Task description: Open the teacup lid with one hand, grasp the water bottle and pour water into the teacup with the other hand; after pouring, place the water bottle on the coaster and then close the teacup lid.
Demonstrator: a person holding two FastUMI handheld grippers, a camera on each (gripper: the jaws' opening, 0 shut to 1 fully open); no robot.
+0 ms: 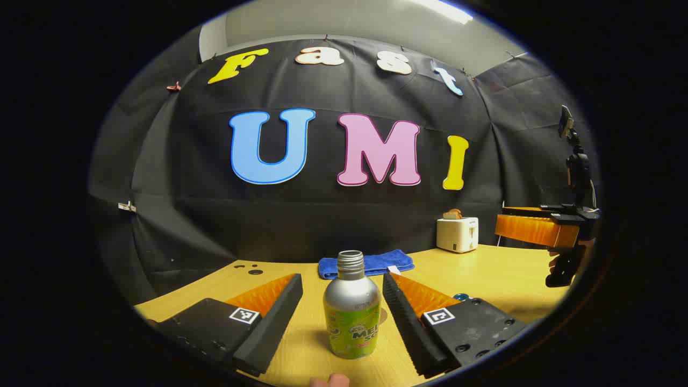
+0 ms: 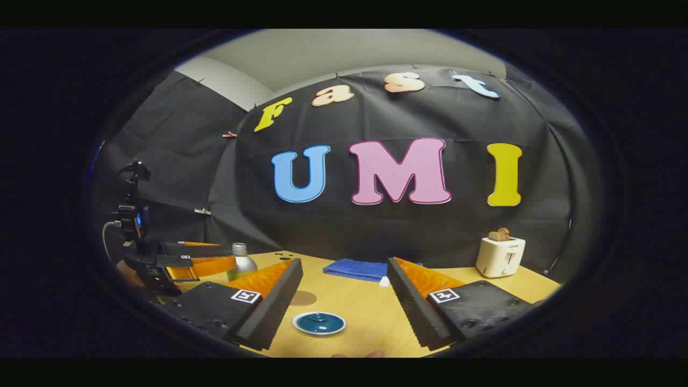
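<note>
**Both grippers poised, no step yet done**

Across the lower half of both views runs the wooden table [image 1: 484, 269]. Low and centre in the left gripper view, the left gripper [image 1: 342, 317] stands wide open around the uncapped water bottle [image 1: 351, 314], not touching. Low in the right gripper view, the right gripper [image 2: 344, 306] gapes above the lidded teacup [image 2: 319, 323]. Lifting, pouring and closing all seem to remain.

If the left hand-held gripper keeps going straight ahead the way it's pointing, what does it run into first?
Most likely the water bottle. It stands uncapped on the table, centred between the open fingers of the left hand-held gripper, neither finger touching it. Beyond it lies a blue cloth; exact depth is hard to judge.
</note>
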